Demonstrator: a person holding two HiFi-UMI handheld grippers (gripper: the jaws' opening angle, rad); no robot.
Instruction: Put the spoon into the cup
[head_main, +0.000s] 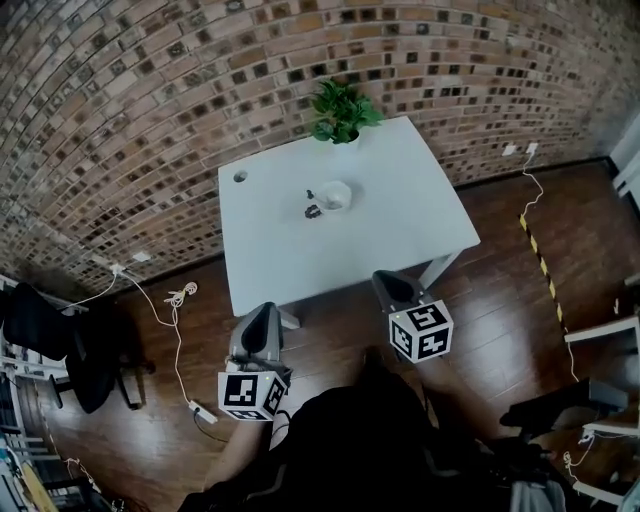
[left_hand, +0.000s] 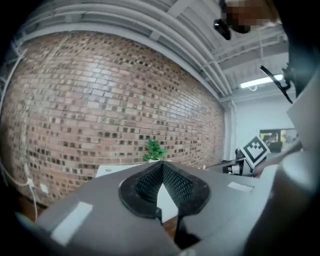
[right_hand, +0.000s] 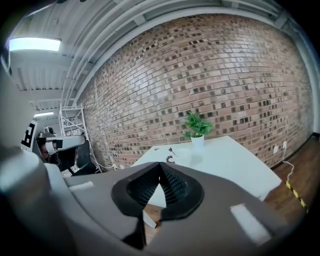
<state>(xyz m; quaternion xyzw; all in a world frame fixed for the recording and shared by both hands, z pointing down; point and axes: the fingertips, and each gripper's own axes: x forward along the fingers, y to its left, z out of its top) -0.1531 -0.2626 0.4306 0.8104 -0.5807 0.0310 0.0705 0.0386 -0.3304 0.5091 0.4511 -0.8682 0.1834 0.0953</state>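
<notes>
**While the spoon lies on the table, the job is not yet begun**

Because the spoon (head_main: 312, 208) is outside the cup (head_main: 335, 196), no part of the job is done. The spoon looks like a small dark thing lying on the white table (head_main: 380, 250). It is just beside the cup, on the cup's left in the head view. The cup is white and stands near the middle of the table, and a green plant (head_main: 343, 110) stands at the far edge behind it. I cannot tell if anything is inside the cup.

The left gripper (head_main: 264, 312) and the right gripper (head_main: 385, 280) are both over the wooden floor (head_main: 500, 260). They are on the near side of the table, well apart from the spoon. Each gripper's jaws are pressed together with nothing between them.

I think every step is left to do: go to the table, open one pair of jaws, pinch the spoon, lift it, and drop it into the cup.
</notes>
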